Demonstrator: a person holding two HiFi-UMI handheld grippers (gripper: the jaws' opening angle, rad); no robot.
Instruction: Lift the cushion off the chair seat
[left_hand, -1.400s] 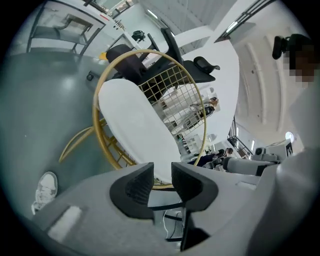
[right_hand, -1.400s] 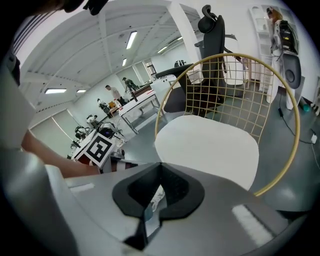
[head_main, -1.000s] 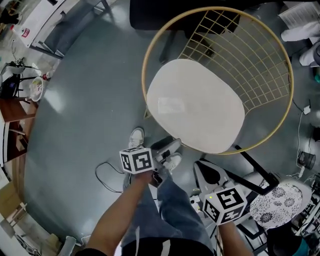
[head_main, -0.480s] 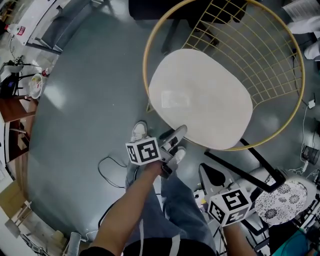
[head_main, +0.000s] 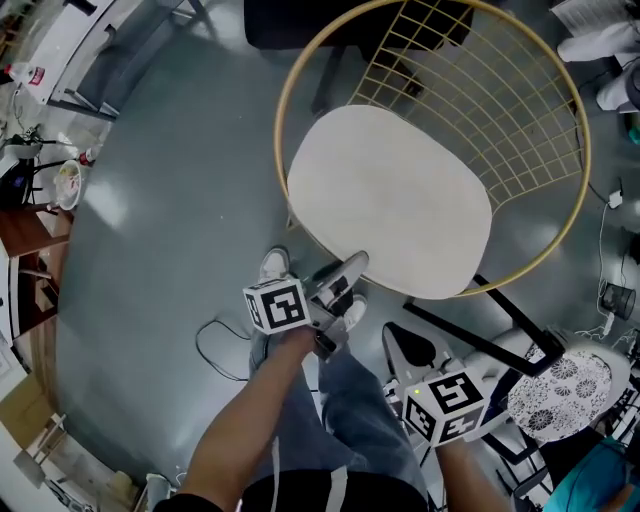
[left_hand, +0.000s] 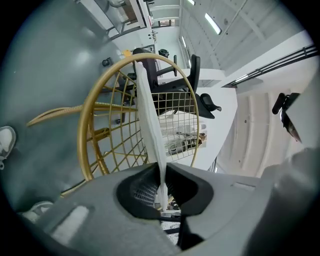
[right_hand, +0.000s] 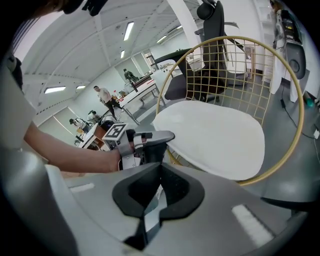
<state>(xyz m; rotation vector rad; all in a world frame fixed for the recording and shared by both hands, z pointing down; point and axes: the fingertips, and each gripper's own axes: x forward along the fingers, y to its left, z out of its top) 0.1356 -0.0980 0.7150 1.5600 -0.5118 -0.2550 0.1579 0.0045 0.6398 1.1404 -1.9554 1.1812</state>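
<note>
Cushion (head_main: 390, 200) edge between closing left gripper (head_main: 352, 266) jaws; right gripper (right_hand: 159, 172) jaws together, empty.

Grey, glossy floor (head_main: 170, 220), bearing a gold wire chair (head_main: 500, 110) and, just short of the chair's front edge, a white shoe (head_main: 272, 265). On the seat of the chair, a white oval cushion (head_main: 390, 200): covers nearly the whole seat, reaches out to the front rim, leaves the open wire grid bare along the back and right side.
</note>
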